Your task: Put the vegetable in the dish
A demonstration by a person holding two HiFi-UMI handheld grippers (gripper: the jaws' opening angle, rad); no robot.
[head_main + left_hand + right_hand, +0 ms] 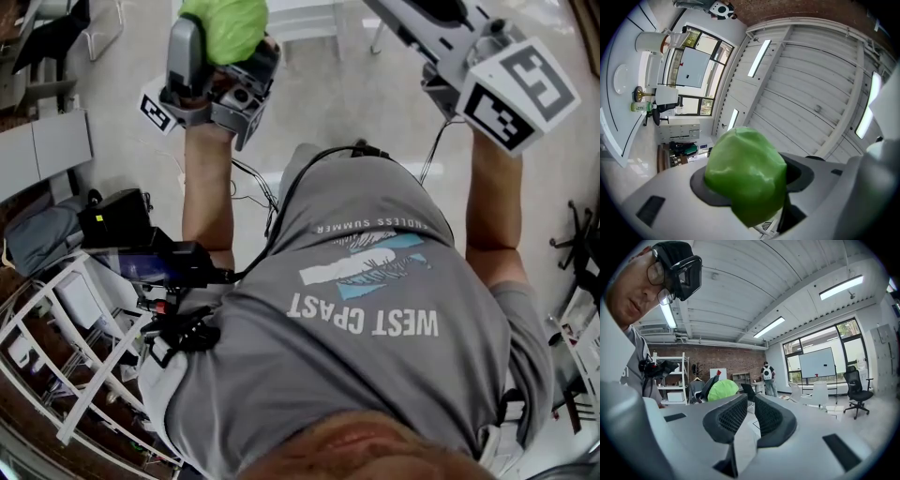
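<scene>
A pale green leafy vegetable point(230, 19) is clamped in my left gripper point(225, 47), which is held up at chest height in the head view. In the left gripper view the vegetable point(747, 176) fills the space between the jaws, which point up toward the ceiling. My right gripper point(422, 23) is raised at the upper right, its marker cube point(520, 89) toward the camera. Its dark pads point(729, 418) stand almost together with nothing between them. Beyond them the vegetable point(723, 390) shows again. No dish is in view.
A white rack point(56, 375) and black gear point(117, 220) stand at my lower left. Across the room are a white shelf point(668, 376), a standing person with a backpack point(767, 376), a whiteboard point(816, 363) and an office chair point(857, 385).
</scene>
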